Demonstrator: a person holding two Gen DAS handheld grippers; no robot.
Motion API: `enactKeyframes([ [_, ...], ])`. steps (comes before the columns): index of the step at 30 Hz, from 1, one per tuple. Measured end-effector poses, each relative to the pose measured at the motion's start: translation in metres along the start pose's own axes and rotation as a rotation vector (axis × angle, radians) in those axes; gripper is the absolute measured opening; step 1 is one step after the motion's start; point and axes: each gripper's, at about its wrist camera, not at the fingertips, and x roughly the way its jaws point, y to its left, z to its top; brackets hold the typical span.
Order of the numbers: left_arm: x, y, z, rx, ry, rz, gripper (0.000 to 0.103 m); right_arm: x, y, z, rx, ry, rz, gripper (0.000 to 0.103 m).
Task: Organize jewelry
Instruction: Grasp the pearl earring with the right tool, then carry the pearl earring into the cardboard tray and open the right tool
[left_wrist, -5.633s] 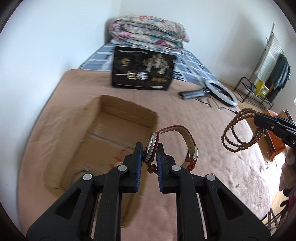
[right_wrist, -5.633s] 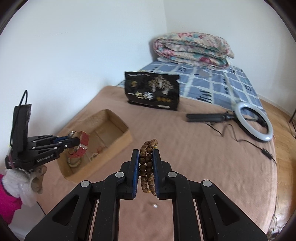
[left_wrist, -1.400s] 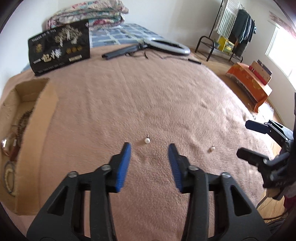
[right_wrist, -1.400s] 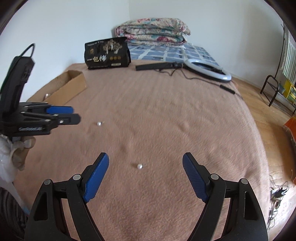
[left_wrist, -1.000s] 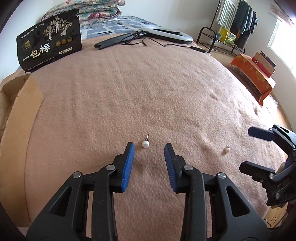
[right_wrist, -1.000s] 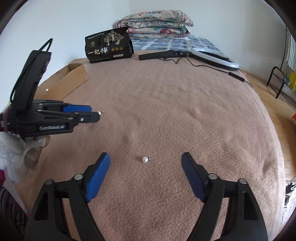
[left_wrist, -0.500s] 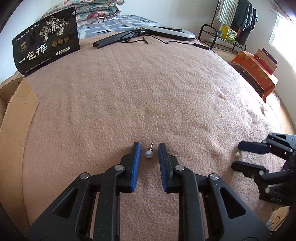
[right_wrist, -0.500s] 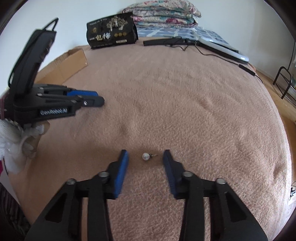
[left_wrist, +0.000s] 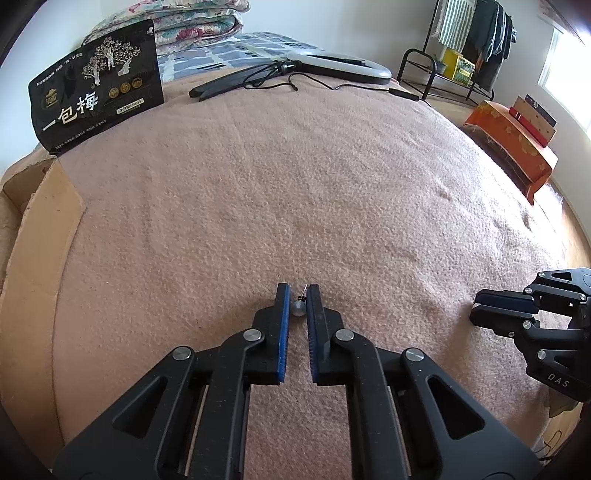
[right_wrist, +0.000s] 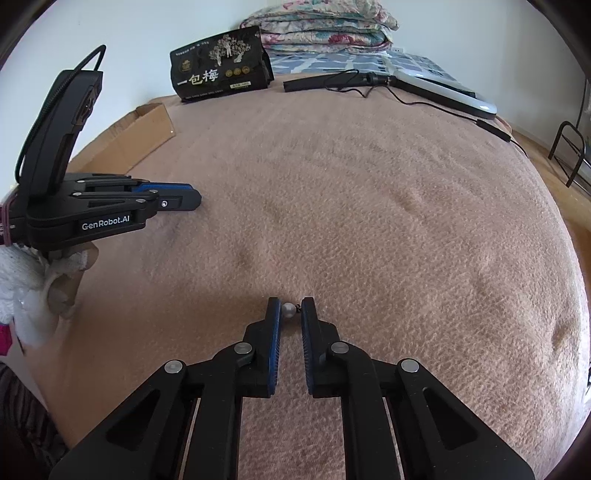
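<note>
Two pearl earrings (left_wrist: 297, 308) (right_wrist: 288, 309), each pinched between blue pads.

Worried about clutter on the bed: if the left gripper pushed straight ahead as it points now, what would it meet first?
The pearl earring, already between the left gripper's fingertips. Past it lies bare blanket, then probably the ring light's handle at the far edge, though depth is unclear.

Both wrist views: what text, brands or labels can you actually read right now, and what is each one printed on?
"一包梅": big white characters on the black bag standing at the far end of the bed.
"GenRobot.AI": side of the left gripper, in the right wrist view.
"DAS": body of the right gripper, in the left wrist view.
Small print and gold seals on the bag: too small to read.
</note>
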Motion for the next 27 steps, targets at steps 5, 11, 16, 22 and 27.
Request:
enactKeyframes([
  [5, -0.013, -0.002, 0.0, 0.0, -0.02, 0.001, 0.007, -0.009, 0.002, 0.0, -0.002, -0.014, 0.003, 0.009],
  [11, -0.031, -0.002, -0.001, -0.006, -0.046, -0.001, 0.007, -0.023, 0.007, 0.007, 0.0, -0.042, 0.011, 0.009],
  [16, -0.051, 0.001, -0.003, -0.01, -0.073, 0.004, 0.007, -0.038, 0.014, 0.015, -0.015, -0.067, 0.014, 0.009],
  [22, -0.082, 0.015, -0.007, -0.038, -0.112, 0.019, 0.007, -0.057, 0.026, 0.026, -0.042, -0.105, 0.024, 0.009],
  [27, -0.109, 0.027, -0.011, -0.055, -0.152, 0.038, 0.007, -0.071, 0.043, 0.038, -0.069, -0.136, 0.041, 0.009],
])
